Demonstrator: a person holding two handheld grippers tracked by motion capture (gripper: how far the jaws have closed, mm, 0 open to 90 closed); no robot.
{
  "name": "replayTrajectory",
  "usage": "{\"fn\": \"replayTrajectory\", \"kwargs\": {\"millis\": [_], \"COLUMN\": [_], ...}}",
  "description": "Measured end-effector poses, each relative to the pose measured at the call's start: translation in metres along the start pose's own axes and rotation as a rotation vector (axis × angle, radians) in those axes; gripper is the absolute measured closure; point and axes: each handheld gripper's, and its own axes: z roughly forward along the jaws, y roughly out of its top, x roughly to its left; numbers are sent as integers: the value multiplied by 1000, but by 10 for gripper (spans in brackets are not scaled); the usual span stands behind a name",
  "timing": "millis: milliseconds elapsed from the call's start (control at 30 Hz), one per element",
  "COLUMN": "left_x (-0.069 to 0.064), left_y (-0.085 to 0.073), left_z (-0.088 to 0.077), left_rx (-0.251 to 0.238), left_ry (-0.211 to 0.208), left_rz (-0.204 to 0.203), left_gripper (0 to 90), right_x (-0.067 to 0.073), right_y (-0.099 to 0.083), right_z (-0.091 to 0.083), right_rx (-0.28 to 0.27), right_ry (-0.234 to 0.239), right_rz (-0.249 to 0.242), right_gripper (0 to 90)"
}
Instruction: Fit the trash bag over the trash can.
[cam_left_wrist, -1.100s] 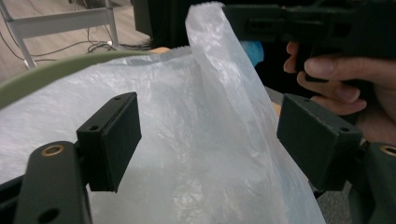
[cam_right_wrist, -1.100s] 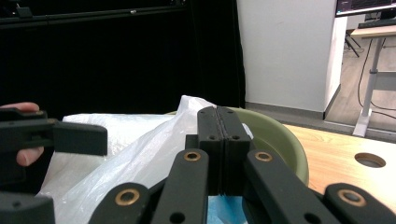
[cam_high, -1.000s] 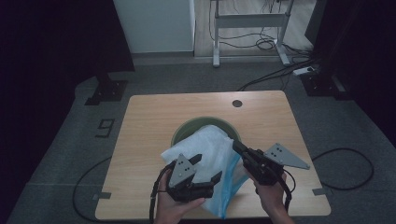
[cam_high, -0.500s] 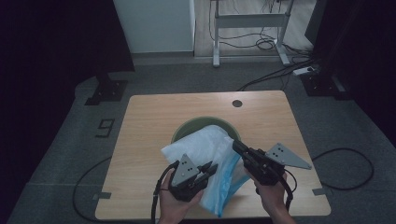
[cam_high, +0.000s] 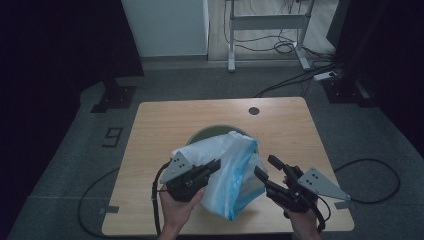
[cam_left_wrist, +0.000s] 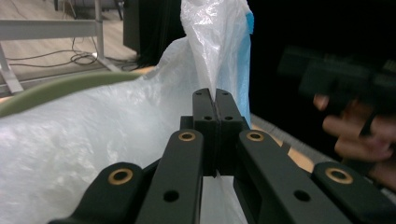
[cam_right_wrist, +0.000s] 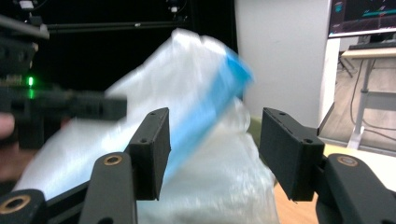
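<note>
Left tool (cam_high: 212, 166) pinches the crinkly white plastic bag with blue trim (cam_high: 230, 175) at frame centre; right tool (cam_high: 266, 169), jaws just opening wide, empty; thin film could slip or tear

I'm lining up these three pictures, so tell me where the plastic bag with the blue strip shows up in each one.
High view: the plastic bag lies at lower centre, over the green bowl.
Left gripper view: it covers the left and centre, pinched in the closed jaws.
Right gripper view: it sits at centre, beyond the open jaws.
Shared landmark: the blue strip.
</note>
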Motion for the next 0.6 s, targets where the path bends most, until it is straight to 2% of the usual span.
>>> {"fn": "replayTrajectory", "kwargs": {"millis": [167,400,500,600], "left_x": [7,12,14,15], "left_y": [4,2,2,1], "left_z": [-8,-11,-13,-14], "left_rx": [-36,-58,-67,-88], "left_ry": [-24,-44,-37,-5], "left_rz": [-31,-51,-52,-53], "left_gripper": [898,898,898,898], "right_x": [0,14,21,27], "right_y": [-10,-11,-11,-13], "right_z": [5,19,23,24], "right_rx": [36,66,73,74], "right_ry": [32,85,107,135], "right_rz": [10,-13,-18,-1], "right_gripper": [420,415,416,420]}}
